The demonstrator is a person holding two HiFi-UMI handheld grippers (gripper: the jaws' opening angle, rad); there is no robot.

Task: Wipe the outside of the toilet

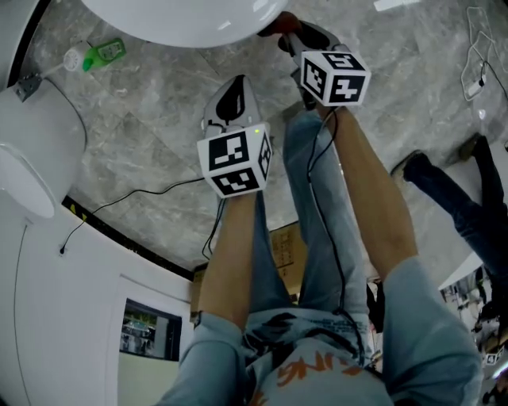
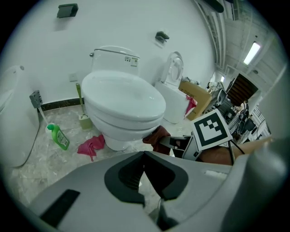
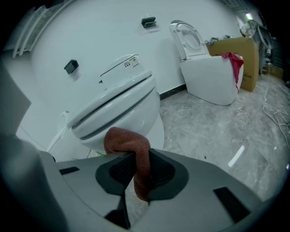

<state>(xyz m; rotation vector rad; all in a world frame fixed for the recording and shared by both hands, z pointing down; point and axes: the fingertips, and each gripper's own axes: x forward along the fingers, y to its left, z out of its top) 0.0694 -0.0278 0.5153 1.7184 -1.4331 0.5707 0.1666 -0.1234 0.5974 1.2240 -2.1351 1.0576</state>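
A white toilet (image 2: 122,104) with its lid down stands against the wall; its bowl (image 1: 182,20) fills the top of the head view. My right gripper (image 3: 138,156) is shut on a brown cloth (image 3: 131,145), which bulges above the jaws and hangs below them. In the left gripper view that cloth (image 2: 156,138) sits close against the bowl's lower right side, with the right gripper (image 2: 181,142) behind it. My left gripper (image 2: 144,154) hangs back from the toilet, its jaws shut on nothing. In the head view it (image 1: 230,99) is left of the right gripper (image 1: 290,36).
A green bottle (image 2: 59,136), a pink rag (image 2: 90,145) and a brush holder (image 2: 83,118) lie on the marble floor left of the bowl. A second toilet (image 3: 208,72) with a pink cloth (image 3: 235,63) and a cardboard box (image 3: 247,50) stand to the right. Another person's legs (image 1: 460,206) are nearby.
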